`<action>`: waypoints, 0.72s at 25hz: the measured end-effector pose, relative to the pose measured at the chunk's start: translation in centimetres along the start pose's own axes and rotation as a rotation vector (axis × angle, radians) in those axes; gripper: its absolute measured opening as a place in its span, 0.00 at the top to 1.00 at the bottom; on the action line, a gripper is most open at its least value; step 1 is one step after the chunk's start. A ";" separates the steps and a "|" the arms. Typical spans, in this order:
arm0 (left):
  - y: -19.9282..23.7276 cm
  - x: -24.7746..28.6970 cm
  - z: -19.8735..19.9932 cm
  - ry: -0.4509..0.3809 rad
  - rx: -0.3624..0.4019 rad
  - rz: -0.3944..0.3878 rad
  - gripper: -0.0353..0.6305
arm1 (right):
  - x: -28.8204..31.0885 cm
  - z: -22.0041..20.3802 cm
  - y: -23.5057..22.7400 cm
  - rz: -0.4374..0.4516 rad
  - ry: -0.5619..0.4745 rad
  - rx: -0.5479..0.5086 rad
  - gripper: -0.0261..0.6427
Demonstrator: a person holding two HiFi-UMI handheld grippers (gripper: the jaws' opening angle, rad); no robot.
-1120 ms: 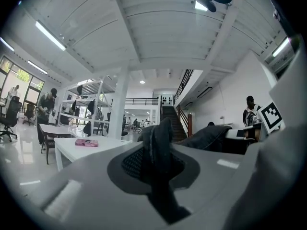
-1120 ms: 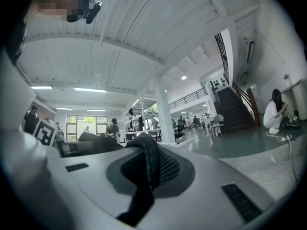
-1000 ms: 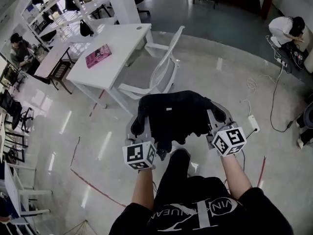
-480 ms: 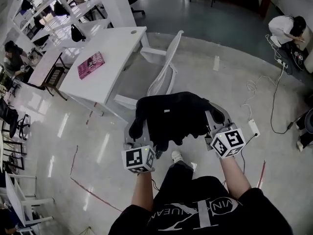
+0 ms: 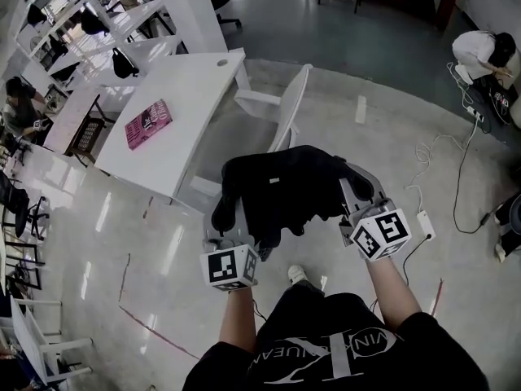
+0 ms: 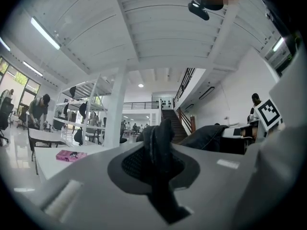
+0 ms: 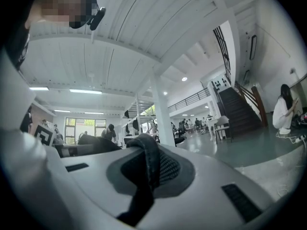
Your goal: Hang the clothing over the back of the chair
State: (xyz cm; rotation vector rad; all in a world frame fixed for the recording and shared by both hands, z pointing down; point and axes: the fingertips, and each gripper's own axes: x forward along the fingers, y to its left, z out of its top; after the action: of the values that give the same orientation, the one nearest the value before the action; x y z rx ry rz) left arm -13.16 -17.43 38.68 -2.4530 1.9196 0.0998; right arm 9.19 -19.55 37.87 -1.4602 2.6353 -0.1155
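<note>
A black garment [image 5: 289, 187] hangs spread between my two grippers, in front of the person's body in the head view. My left gripper [image 5: 225, 215] is shut on its left edge; a dark fold [image 6: 160, 152] is pinched between the jaws in the left gripper view. My right gripper [image 5: 358, 194] is shut on its right edge, with a dark fold [image 7: 148, 164] clamped in the right gripper view. The white chair [image 5: 281, 116] stands just beyond the garment, its back toward me, tucked beside the white desk [image 5: 175, 112].
A pink book [image 5: 146, 123] lies on the desk. Cables and a power strip [image 5: 424, 224] run across the floor at the right. A person [image 5: 480, 55] crouches at the far right, another [image 5: 16, 104] sits at the far left. More desks and shelving [image 5: 98, 23] stand behind.
Both grippers and the garment have moved forward toward the chair, whose back now sits just past the garment's far edge. The grips are unchanged.
</note>
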 end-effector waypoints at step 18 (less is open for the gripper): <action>2.5 16.3 13.1 -0.244 -0.008 -0.058 0.88 | 14.7 14.7 -9.3 0.002 -0.284 0.035 0.93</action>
State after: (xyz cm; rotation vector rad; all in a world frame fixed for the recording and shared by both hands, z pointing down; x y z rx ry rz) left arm -12.12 -33.01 24.56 -2.3698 1.7492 0.3866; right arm 11.47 -37.06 23.42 -1.3503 2.3954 0.0430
